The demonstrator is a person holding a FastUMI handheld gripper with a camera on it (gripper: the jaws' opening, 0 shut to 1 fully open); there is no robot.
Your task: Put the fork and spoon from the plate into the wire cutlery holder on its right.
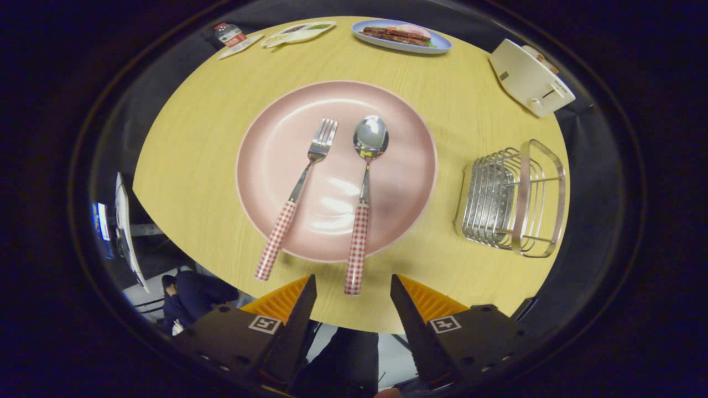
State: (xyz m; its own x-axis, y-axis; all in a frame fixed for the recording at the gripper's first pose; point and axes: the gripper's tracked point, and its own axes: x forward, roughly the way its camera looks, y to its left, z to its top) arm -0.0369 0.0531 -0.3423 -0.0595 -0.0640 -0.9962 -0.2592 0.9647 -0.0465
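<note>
Your gripper hangs wide open, holding nothing, fingers straddling the spoon handle's end just ahead. Fork lies left of it; both rest on the pink plate, checked handles overhanging the near rim. Risk: close too near the handle tip and the spoon could pivot or slide off; it may also knock the fork. Wire cutlery holder, right of the plate, looks empty. Beyond: a toaster and a blue food plate.

tool open above spoon handle; fork beside it on plate, wire holder right
</note>
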